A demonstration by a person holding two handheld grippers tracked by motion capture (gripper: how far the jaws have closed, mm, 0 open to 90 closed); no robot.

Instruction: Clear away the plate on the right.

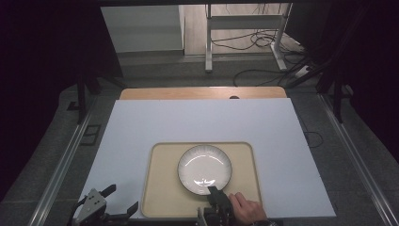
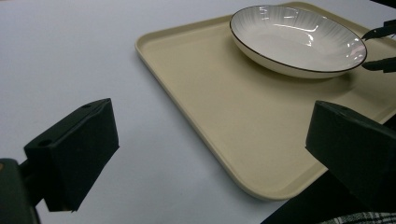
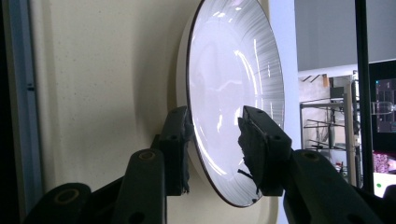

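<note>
1. straddling the near rim of the plate (image 3: 233,88) with my right gripper (image 3: 214,140), pads seemingly just off it; the plate sits on the tray (image 1: 162,188).
2. next i judge: back away cleanly.
3. left gripper (image 2: 210,154) idles, jaws spread; its view shows the plate flat.

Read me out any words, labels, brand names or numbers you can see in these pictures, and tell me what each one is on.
None can be read. The white plate, the beige tray and the white table top are plain. The lit screens far off in the right gripper view are too small and blurred to read.
</note>
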